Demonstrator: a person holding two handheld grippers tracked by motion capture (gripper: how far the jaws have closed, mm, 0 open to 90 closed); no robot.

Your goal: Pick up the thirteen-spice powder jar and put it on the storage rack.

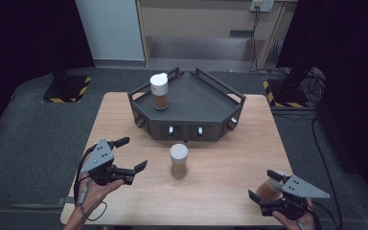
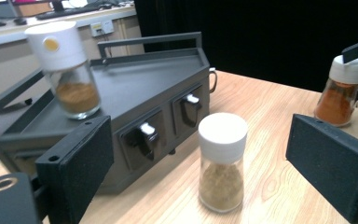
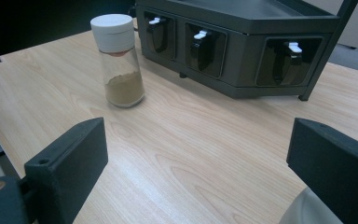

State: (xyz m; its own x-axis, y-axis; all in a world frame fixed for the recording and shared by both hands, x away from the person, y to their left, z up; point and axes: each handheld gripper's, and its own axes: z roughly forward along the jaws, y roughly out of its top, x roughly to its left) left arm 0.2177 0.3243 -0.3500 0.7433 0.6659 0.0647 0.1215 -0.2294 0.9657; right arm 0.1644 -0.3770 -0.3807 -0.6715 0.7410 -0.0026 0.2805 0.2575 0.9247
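**Grippers open near spice jars**

Jaws of the left gripper (image 1: 135,154) stood wide and empty, aimed at the middle jar (image 1: 178,161) on the table (image 1: 220,191). The right gripper (image 1: 266,184), also wide, flanked an orange-filled jar (image 2: 343,91). Another jar (image 1: 160,91) stood on the rack (image 1: 201,100).

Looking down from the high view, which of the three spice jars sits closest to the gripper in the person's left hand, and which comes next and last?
From the left gripper:
1. The glass jar of tan powder with a white cap, standing mid-table just in front of the jaws.
2. The white-topped glass jar of brown spice, up on the dark grey rack behind.
3. The jar of orange spice, far across at the right gripper.
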